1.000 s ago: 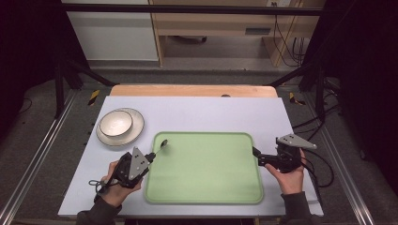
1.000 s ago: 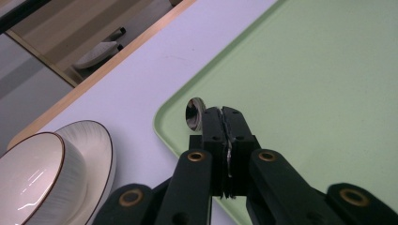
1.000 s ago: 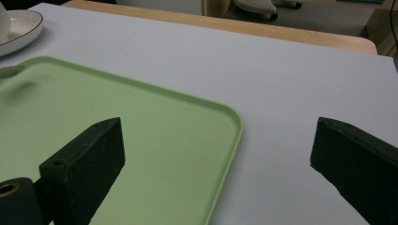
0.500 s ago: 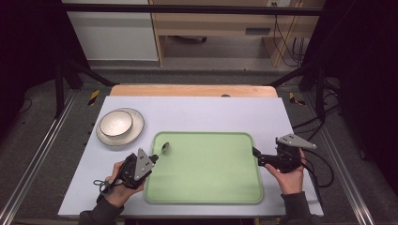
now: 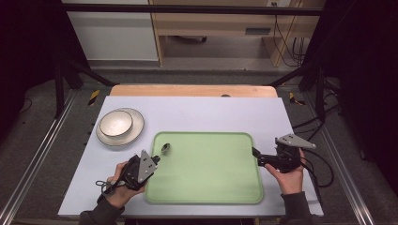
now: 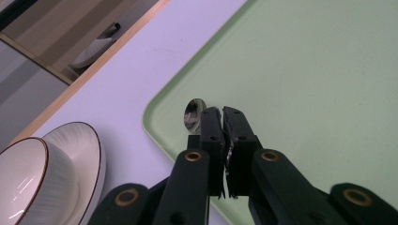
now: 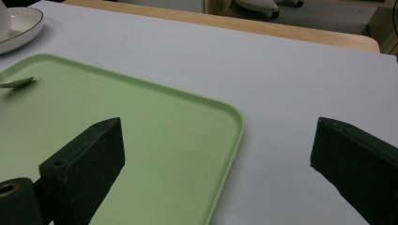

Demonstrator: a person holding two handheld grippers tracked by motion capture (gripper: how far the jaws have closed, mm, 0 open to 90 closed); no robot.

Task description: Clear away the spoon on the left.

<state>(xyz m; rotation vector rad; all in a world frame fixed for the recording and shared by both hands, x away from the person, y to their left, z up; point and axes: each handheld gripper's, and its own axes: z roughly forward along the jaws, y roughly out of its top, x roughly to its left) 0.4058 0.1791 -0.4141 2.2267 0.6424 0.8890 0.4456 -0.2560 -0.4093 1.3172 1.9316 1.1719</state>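
Green plastic forms the tray (image 5: 206, 173) lying on the pale lilac worktop (image 5: 211, 115), its long side running across in front of the person. The left gripper (image 5: 157, 159) sits at the tray's near-left corner, held in the person's left hand (image 5: 123, 180), with its 2 black jaws pressed together on the handle of a small metal spoon (image 5: 165, 148). In the left gripper view the jaws (image 6: 220, 124) meet with almost no gap, and the shiny bowl of the spoon (image 6: 193, 113) pokes out just beyond the left jaw's tip, hanging above the tray's far-left corner. Whether the spoon's bowl touches the tray surface cannot be told from that view; in the right gripper view the spoon (image 7: 16, 83) appears just above the green surface with a shadow under it.

The right gripper (image 5: 257, 154) rests at the tray's right edge, held in the person's right hand (image 5: 290, 173). Its jaws are spread wide with nothing between them: in the right gripper view 1 jaw stands over the tray (image 7: 155, 145) and the other over the bare worktop (image 7: 291, 79), with the tray's rim running between the 2.

Beyond the left gripper, well apart from the tray, a cream bowl (image 5: 116, 123) with a dark rim sits on a matching plate (image 5: 136, 131).
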